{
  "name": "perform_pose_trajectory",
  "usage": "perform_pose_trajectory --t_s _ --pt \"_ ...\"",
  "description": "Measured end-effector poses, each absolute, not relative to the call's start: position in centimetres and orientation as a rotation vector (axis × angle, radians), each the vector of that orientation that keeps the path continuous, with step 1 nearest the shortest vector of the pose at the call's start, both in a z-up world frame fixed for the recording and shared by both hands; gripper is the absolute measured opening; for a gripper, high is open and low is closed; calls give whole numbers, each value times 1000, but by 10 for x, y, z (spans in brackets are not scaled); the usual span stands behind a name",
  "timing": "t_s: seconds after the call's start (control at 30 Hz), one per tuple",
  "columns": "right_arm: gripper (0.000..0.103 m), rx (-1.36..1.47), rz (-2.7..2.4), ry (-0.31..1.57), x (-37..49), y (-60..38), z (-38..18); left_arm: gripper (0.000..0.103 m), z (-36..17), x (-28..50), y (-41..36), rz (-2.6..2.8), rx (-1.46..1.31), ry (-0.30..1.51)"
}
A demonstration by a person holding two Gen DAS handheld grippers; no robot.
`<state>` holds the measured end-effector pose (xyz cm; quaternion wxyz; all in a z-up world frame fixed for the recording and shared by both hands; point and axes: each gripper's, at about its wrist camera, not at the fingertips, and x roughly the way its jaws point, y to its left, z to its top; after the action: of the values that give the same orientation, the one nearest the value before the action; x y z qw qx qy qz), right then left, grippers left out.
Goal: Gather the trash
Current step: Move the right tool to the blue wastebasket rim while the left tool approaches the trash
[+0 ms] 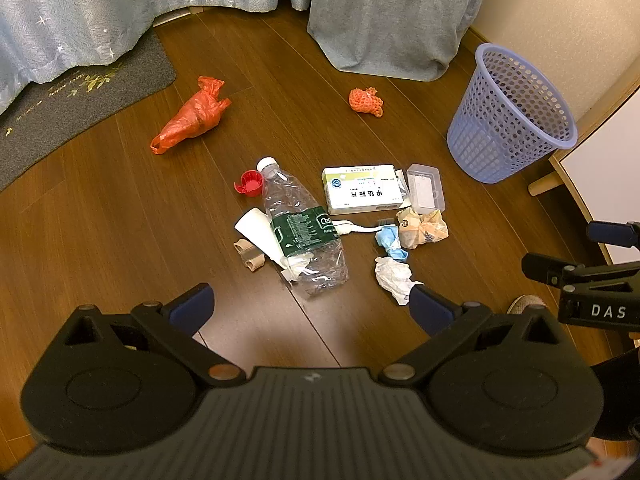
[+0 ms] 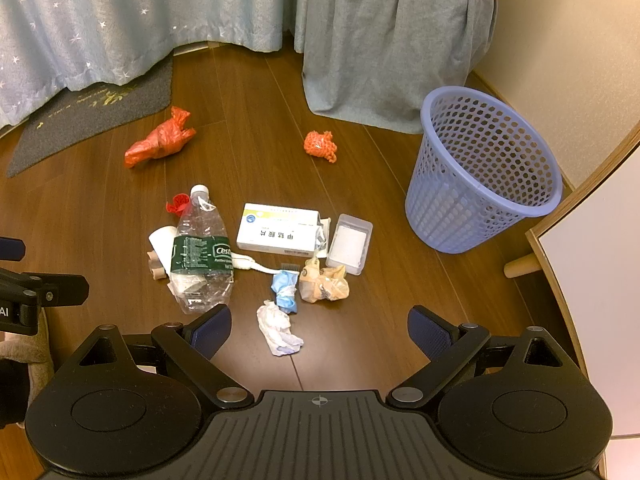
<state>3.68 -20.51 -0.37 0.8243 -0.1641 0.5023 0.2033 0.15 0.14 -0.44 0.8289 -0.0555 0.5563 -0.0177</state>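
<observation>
Trash lies scattered on the wooden floor: a crushed clear bottle (image 1: 304, 232) (image 2: 202, 254), a white medicine box (image 1: 362, 190) (image 2: 278, 228), a clear plastic tray (image 1: 426, 188) (image 2: 349, 245), a white tissue wad (image 1: 394, 276) (image 2: 277, 328), a blue wad (image 1: 390, 242) (image 2: 285, 287), a tan wrapper (image 1: 424, 227) (image 2: 323, 285), a red bag (image 1: 192, 114) (image 2: 158, 144) and an orange net (image 1: 366, 101) (image 2: 320, 145). A blue mesh bin (image 1: 510, 116) (image 2: 480, 172) stands at the right. My left gripper (image 1: 308, 308) and right gripper (image 2: 320, 332) hover above the pile, both open and holding nothing.
Blue-grey curtains (image 2: 380, 40) hang at the back, over a grey mat (image 1: 60, 108) on the left. A white cabinet with a wooden leg (image 2: 580, 248) stands right of the bin. A red cap (image 1: 249, 182) and a white tube (image 1: 260, 236) lie by the bottle.
</observation>
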Motion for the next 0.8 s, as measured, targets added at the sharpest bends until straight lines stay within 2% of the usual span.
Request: perform_pose_trajectory --t_s 0.8 --pt "93 -335 411 1051 44 -215 6 102 1 4 6 -27 -138 1161"
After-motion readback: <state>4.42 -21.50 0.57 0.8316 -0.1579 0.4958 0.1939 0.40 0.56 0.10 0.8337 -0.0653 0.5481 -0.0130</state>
